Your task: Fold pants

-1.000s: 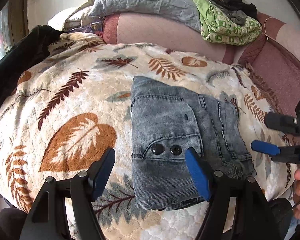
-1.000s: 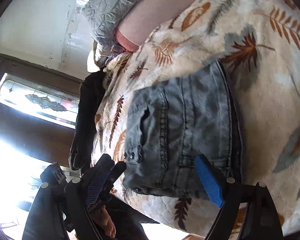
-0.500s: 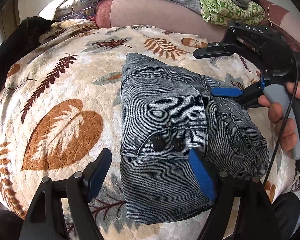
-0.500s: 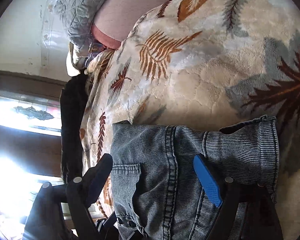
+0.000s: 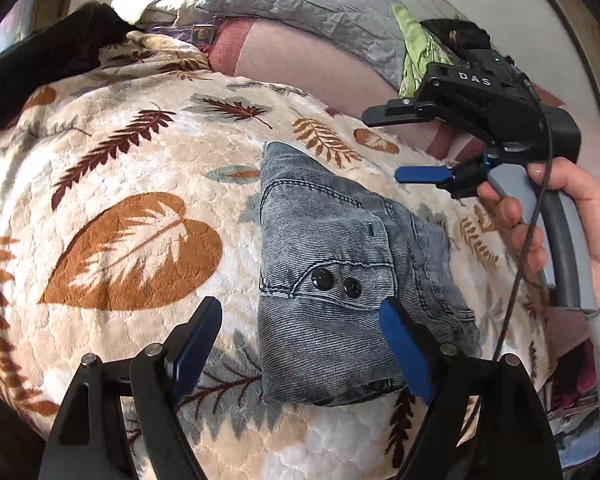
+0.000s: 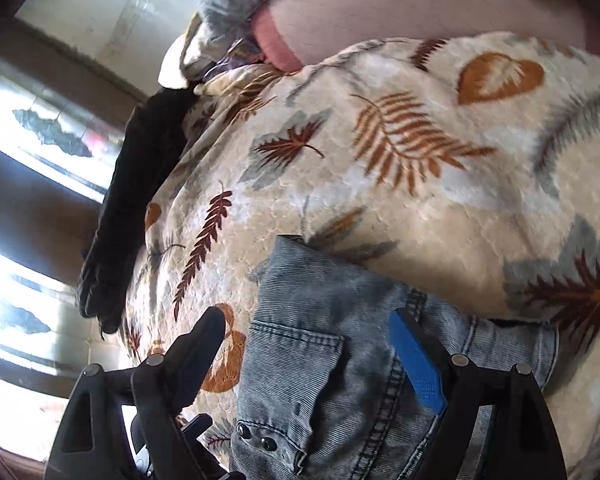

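Observation:
The grey denim pants lie folded into a compact bundle on the leaf-print blanket, pocket flap with two black buttons facing up. My left gripper is open and empty, just above the bundle's near edge. My right gripper is open and empty, held by a hand above the blanket beyond the bundle's far right side. In the right wrist view the right gripper hovers over the pants.
A grey pillow, a pink bolster and folded green clothes lie along the back. A dark garment lies at the bed's left edge. A bright window is to the left.
My right gripper has lifted off the pants and moved up and away to the far right. The left gripper has pulled back slightly. The pants stay folded.

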A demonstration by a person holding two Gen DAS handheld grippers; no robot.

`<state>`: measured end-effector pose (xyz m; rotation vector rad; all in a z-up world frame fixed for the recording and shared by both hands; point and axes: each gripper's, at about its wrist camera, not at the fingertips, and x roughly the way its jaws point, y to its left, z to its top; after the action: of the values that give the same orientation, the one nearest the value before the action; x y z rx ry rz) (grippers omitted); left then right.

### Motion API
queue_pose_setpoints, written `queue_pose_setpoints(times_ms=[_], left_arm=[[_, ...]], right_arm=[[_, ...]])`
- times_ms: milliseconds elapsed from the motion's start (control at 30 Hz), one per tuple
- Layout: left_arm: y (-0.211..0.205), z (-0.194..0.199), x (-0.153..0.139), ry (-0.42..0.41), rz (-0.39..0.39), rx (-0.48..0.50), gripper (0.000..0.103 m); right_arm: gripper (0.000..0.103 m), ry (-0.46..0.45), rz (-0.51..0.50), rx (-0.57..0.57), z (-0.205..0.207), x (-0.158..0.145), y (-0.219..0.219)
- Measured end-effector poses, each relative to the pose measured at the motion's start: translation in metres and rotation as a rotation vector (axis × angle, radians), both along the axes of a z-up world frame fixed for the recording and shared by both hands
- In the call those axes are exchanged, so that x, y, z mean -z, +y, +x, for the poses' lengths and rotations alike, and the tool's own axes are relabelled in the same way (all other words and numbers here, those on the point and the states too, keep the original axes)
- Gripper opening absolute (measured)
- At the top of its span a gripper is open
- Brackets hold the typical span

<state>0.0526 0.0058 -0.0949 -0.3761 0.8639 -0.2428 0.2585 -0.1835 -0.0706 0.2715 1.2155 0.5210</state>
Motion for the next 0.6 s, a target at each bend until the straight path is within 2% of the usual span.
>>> queue_pose_setpoints(times_ms=[33, 133, 233, 267, 300, 333, 367, 400, 467, 500, 567, 600], left_arm=[[0.004, -0.002, 0.002, -0.004, -0.043, -0.003, 0.081], [0.009, 0.002, 0.009, -0.019, -0.083, -0.009, 0.081], [0.020, 0.013, 0.020, 0.021, -0.179, -0.029, 0.080], [0.021, 0.016, 0.024, 0.032, -0.196, -0.030, 0.073], [0.020, 0.020, 0.028, 0.047, -0.197, -0.022, 0.067], [0.018, 0.022, 0.030, 0.058, -0.195, -0.003, 0.055], [0.015, 0.024, 0.033, 0.066, -0.194, 0.016, 0.051], [0.012, 0.026, 0.036, 0.073, -0.198, 0.028, 0.051], [0.011, 0.027, 0.040, 0.082, -0.207, 0.024, 0.051], [0.012, 0.028, 0.041, 0.086, -0.215, 0.023, 0.051], [0.012, 0.031, 0.043, 0.095, -0.226, 0.029, 0.044], [0.012, 0.032, 0.044, 0.098, -0.228, 0.033, 0.042]], right_arm=[[0.087, -0.005, -0.047, -0.021, 0.007, -0.004, 0.013], [0.086, 0.018, -0.171, -0.109, 0.034, 0.000, 0.054], [0.083, 0.047, -0.323, -0.222, 0.049, 0.018, 0.100], [0.076, 0.061, -0.378, -0.246, 0.052, 0.026, 0.114], [0.072, 0.076, -0.431, -0.270, 0.055, 0.035, 0.125], [0.069, 0.086, -0.482, -0.294, 0.058, 0.044, 0.134], [0.066, 0.087, -0.524, -0.311, 0.060, 0.051, 0.141], [0.064, 0.097, -0.541, -0.327, 0.062, 0.058, 0.146], [0.043, 0.130, -0.582, -0.360, 0.063, 0.071, 0.153], [0.039, 0.135, -0.614, -0.377, 0.062, 0.077, 0.155], [0.020, 0.132, -0.629, -0.400, 0.059, 0.079, 0.157], [0.017, 0.125, -0.639, -0.414, 0.058, 0.079, 0.159]])
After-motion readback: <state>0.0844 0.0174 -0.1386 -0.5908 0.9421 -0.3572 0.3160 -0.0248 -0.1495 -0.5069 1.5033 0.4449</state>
